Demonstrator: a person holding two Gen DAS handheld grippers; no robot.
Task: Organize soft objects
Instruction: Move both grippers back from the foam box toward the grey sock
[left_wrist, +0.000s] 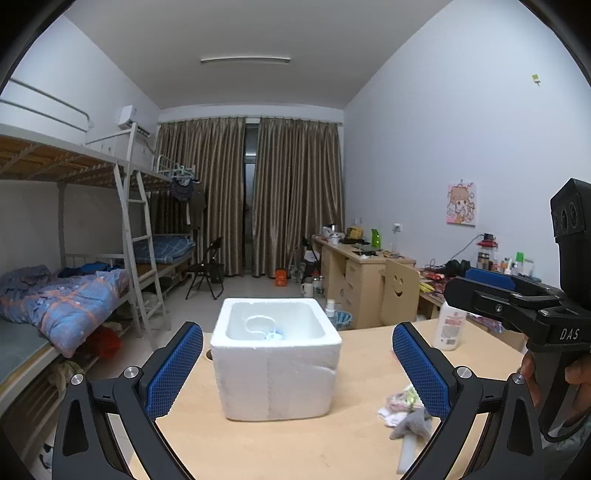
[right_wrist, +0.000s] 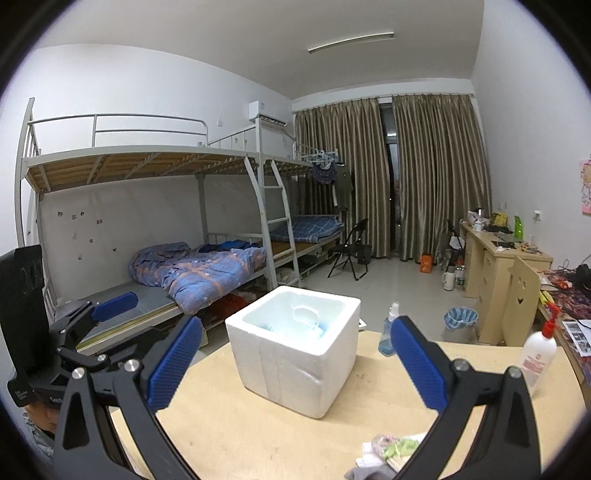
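A white foam box (left_wrist: 277, 369) stands open-topped in the middle of the light wooden table (left_wrist: 295, 446), with something pale blue and white (left_wrist: 273, 334) lying inside. My left gripper (left_wrist: 297, 330) is open, its blue pads either side of the box and short of it. A small pile of soft items (left_wrist: 406, 410), socks and a grey cloth, lies to the right under the right finger. From the right wrist view the right gripper (right_wrist: 297, 325) is also open in front of the box (right_wrist: 295, 354), and the pile (right_wrist: 388, 454) sits at the bottom edge.
A white bottle with a red nozzle (right_wrist: 537, 354) and a blue spray bottle (right_wrist: 387, 334) stand at the table's far side. A white strip (left_wrist: 406, 456) lies near the pile. Bunk beds (right_wrist: 184, 273) are left, a desk and smiley-face chair (left_wrist: 399, 291) right. A hand (left_wrist: 532, 369) holds the right gripper.
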